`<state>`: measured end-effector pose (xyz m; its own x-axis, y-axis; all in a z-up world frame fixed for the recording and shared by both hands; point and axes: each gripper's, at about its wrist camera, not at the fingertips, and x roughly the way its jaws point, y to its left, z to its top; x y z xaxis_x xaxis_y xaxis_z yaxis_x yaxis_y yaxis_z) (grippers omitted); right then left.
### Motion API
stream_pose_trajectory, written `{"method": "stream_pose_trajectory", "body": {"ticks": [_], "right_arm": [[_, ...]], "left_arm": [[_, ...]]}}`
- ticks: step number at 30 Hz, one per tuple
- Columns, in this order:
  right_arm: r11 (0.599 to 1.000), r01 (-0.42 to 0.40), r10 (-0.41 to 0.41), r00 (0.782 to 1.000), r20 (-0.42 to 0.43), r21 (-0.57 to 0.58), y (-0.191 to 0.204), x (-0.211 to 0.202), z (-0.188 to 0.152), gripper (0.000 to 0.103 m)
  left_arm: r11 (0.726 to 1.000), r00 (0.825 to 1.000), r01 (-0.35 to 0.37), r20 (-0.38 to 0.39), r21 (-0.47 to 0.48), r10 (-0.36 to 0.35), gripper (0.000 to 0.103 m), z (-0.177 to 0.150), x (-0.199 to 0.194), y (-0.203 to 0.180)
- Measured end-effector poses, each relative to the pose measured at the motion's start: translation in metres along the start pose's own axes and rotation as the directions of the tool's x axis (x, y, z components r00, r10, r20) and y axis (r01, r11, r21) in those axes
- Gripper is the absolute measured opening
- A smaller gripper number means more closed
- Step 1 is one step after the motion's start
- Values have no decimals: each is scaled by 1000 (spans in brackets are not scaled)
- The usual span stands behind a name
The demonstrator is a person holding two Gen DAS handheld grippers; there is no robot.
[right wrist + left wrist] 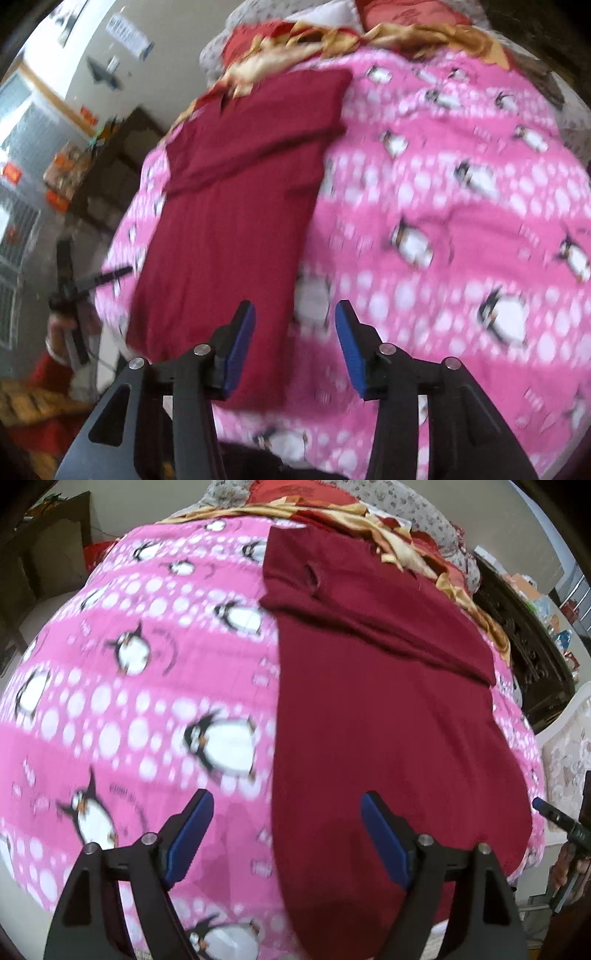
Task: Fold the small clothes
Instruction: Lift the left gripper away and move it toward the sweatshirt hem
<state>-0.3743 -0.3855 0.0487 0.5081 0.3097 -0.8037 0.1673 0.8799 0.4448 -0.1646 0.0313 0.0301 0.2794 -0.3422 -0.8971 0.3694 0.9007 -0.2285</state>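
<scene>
I see the dark red garment (388, 716) lying flat on the pink penguin blanket (140, 686), its far end folded over. My left gripper (287, 834) and right gripper (295, 343) both hover above its near end, jaws apart, holding nothing.

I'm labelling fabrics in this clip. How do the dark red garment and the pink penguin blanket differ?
The dark red garment is plain; the pink penguin blanket carries penguins and white dots. The garment is the smaller piece and lies on top of the blanket, which spreads out past it on both sides. The garment has a sleeve folded across its upper part; the blanket shows no fold. Both lie flat, and neither is gripped.
</scene>
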Motion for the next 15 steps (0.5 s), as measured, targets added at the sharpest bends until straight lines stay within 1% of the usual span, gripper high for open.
{"method": "stream_pose_trajectory", "body": {"ticks": [4,8,12,15], "right_arm": [[998,-64,64,998,-25,15,1,20,-20,64],[989,-147,148,988,-34,28,7,29,-31,62],[991,-136,136,990,-32,15,11,29,-32,62],[992,-129,129,991,-38,16,12,30,-30,62]], "left_arm": [[1000,999,1,-38,8,0,85,-18,2,2],[1000,998,25,-64,3,-24,85,-34,0,0],[999,997,-12,-78,40,15,85,-45,2,-10],[996,996,-46,-69,70,51,85,-53,4,-18]]}}
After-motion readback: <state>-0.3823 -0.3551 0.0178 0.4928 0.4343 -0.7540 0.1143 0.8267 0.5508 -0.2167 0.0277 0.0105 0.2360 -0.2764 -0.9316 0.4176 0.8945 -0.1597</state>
